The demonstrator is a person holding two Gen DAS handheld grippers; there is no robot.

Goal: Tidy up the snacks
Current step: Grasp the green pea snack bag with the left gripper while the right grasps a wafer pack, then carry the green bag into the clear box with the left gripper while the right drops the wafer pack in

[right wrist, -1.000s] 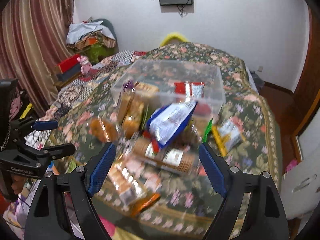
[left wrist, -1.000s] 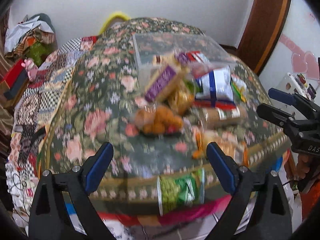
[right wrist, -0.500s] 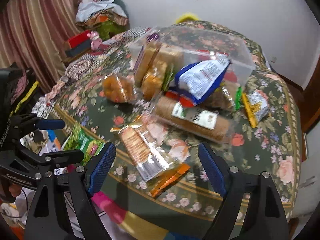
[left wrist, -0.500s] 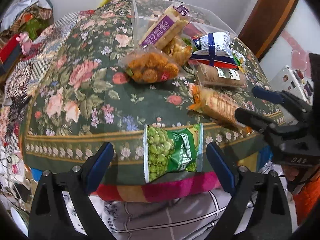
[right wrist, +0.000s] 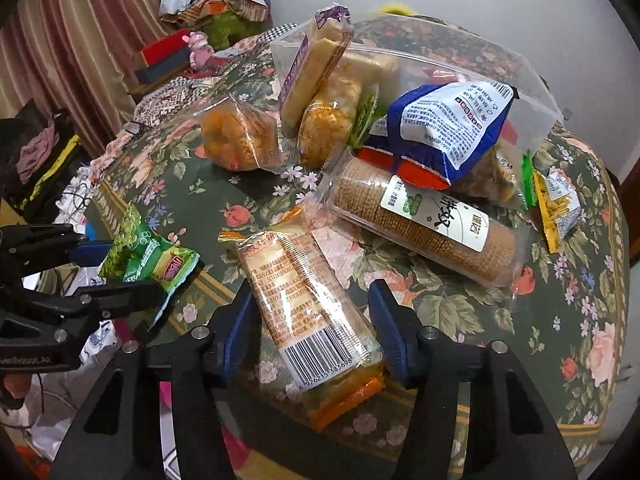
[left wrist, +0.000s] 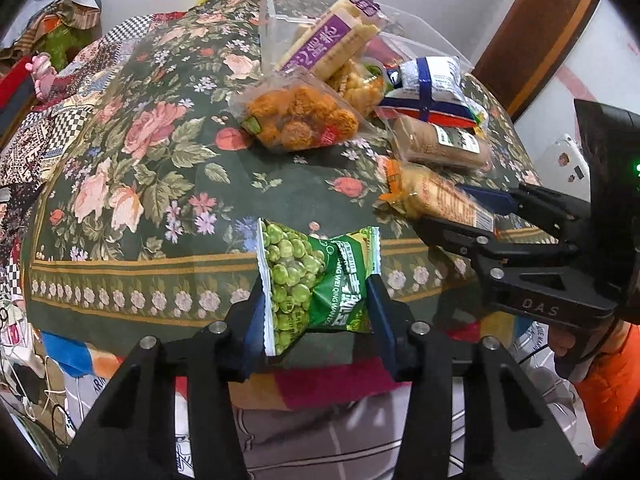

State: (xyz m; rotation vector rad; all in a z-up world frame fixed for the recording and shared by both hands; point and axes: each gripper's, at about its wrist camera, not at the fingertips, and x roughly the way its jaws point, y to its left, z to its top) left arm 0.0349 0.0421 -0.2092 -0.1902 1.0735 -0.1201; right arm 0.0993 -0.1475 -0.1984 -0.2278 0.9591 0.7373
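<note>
A green pea bag [left wrist: 308,280] hangs over the front edge of the floral table [left wrist: 140,140]. My left gripper [left wrist: 316,308] has its jaws closing on it, and the pads crumple the bag between them. The same bag [right wrist: 148,256] and left gripper [right wrist: 108,270] show at the left of the right wrist view. My right gripper [right wrist: 310,304] has its jaws closing on an orange-ended cracker pack [right wrist: 296,280], with a pad pressing each long side. This right gripper [left wrist: 468,216] and cracker pack [left wrist: 432,196] also appear at the right of the left wrist view.
A clear plastic box [right wrist: 460,64] stands at the back with snacks heaped against it: a purple wafer pack [left wrist: 332,36], a bag of orange balls [left wrist: 300,120], a blue-white bag [right wrist: 448,128], a biscuit roll [right wrist: 420,220]. A small yellow pack [right wrist: 556,208] lies far right.
Both grippers came down toward the table's front edge. Their jaws went from wide open to closed, the left round the pea bag and the right round the cracker pack.
</note>
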